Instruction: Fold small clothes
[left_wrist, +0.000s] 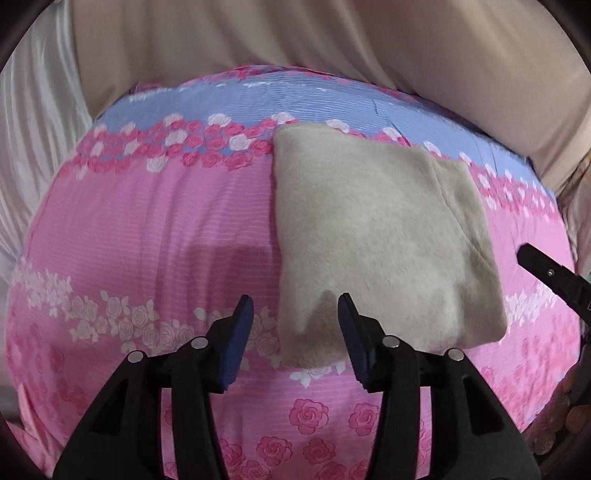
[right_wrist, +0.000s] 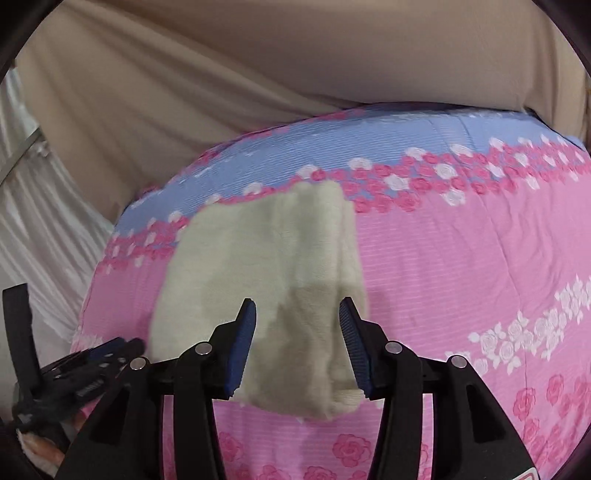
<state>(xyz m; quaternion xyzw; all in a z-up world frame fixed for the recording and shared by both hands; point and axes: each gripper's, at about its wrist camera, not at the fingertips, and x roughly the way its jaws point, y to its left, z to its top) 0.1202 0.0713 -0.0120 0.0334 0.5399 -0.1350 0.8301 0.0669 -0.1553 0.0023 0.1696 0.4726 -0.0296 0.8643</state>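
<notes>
Left gripper (left_wrist: 295, 310) and right gripper (right_wrist: 297, 314) both hang released above the folded cloth (left_wrist: 376, 236), which lies flat on the quilt (left_wrist: 147, 221), apparently finished.

one folded beige cloth (left_wrist: 376, 236), one floral bedsheet (left_wrist: 147, 221), two grippers

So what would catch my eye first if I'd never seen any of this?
Probably the loud pink and blue rose-print bedspread filling both views. Next, the folded beige fleece garment lying flat on it, toward its blue band. Then the black left tongs and right tongs, both open with blue pads, poised at the garment's near edge.
</notes>
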